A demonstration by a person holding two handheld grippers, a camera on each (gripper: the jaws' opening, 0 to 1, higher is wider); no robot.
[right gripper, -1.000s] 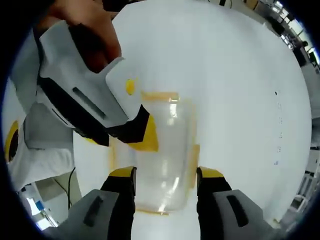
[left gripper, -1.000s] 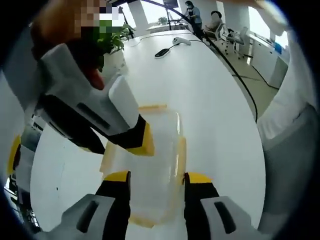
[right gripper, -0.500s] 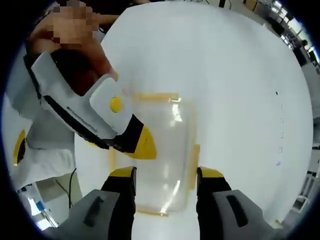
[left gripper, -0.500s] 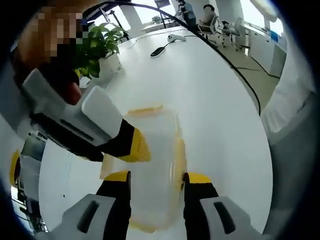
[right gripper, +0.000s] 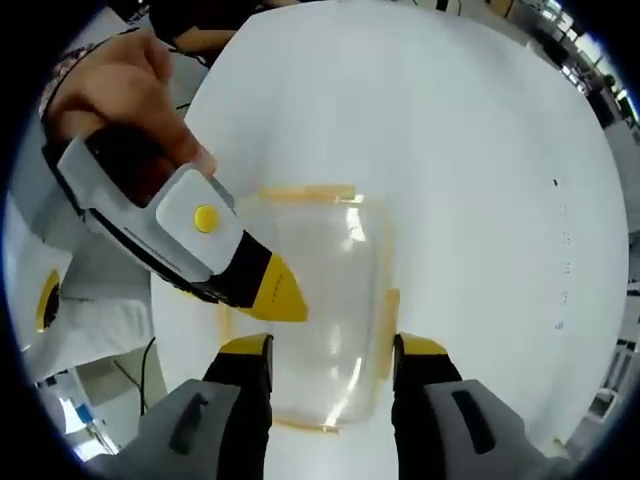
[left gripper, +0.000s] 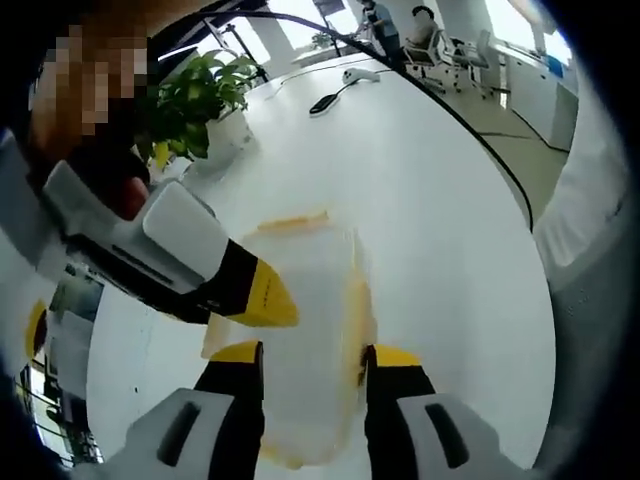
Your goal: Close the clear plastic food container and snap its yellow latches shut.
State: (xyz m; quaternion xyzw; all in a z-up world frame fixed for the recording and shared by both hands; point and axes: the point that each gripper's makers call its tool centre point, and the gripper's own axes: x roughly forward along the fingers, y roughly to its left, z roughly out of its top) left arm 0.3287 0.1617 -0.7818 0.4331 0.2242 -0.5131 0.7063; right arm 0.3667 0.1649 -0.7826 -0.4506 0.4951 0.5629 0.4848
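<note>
The clear plastic container (left gripper: pixel 305 300) lies lid-on on the white table (left gripper: pixel 440 250), with yellow latches at its far end (left gripper: pixel 290 220) and right side (left gripper: pixel 360 310). My left gripper (left gripper: pixel 315 355) is open, its jaws standing on either side of the container's near end. The right gripper (left gripper: pixel 265 300) comes in from the left, its yellow tip on the container's left edge. In the right gripper view the same container (right gripper: pixel 320 290) lies between my open right gripper (right gripper: pixel 330 350) jaws. There the left gripper (right gripper: pixel 275 295) tip rests on its left edge, held by a hand (right gripper: pixel 120 90).
A potted plant (left gripper: pixel 195 100) stands at the table's far left. A black cable (left gripper: pixel 470 130) runs along the table's right edge, with a black device (left gripper: pixel 325 103) and a white one (left gripper: pixel 362 75) at the back. A person's clothing (left gripper: pixel 590 250) is at the right.
In each view the other gripper has swung lower and flatter, its body drawing back to the left while its yellow tip stays at the container's left edge. The container has not moved.
</note>
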